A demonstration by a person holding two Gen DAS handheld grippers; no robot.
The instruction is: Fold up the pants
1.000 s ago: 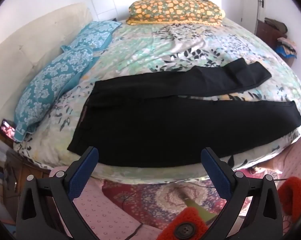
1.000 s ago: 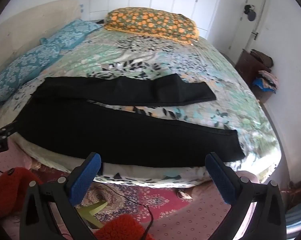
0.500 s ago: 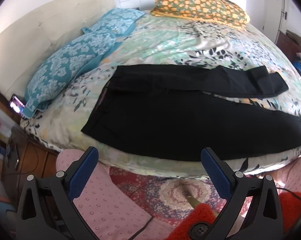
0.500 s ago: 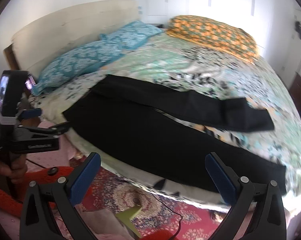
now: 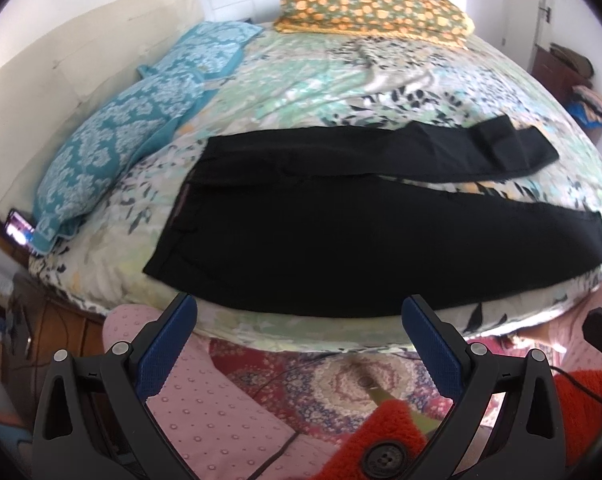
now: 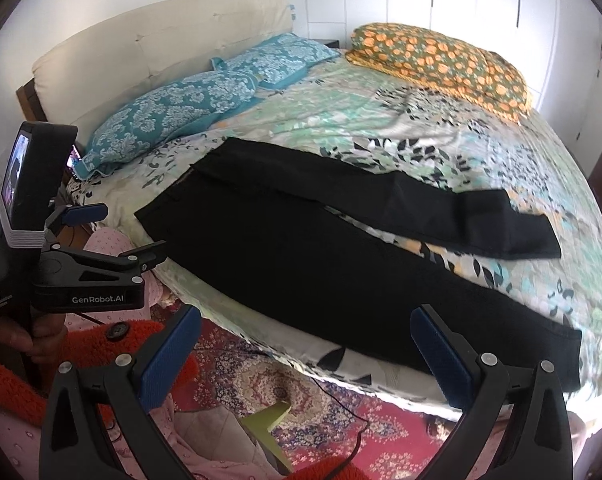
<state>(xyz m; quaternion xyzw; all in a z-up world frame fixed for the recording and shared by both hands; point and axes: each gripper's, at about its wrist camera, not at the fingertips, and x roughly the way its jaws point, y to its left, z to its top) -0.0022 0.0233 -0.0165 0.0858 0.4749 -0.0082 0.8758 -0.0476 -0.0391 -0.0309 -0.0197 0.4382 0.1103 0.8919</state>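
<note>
- black pants [image 5: 341,232] lying flat on the bed [image 5: 341,80], waistband toward the teal pillows [image 5: 113,136], legs splayed apart, near leg running along the bed edge
- left hand-held gripper [image 5: 299,340] hanging released, jaws wide, nothing between them; sitting closer to the pants than 1 s ago
- right hand-held gripper [image 6: 305,346] also released and empty; view swinging left since earlier, now catching the left hand-held gripper [image 6: 97,236] and headboard [image 6: 161,40]
- pants not moving between frames
</note>
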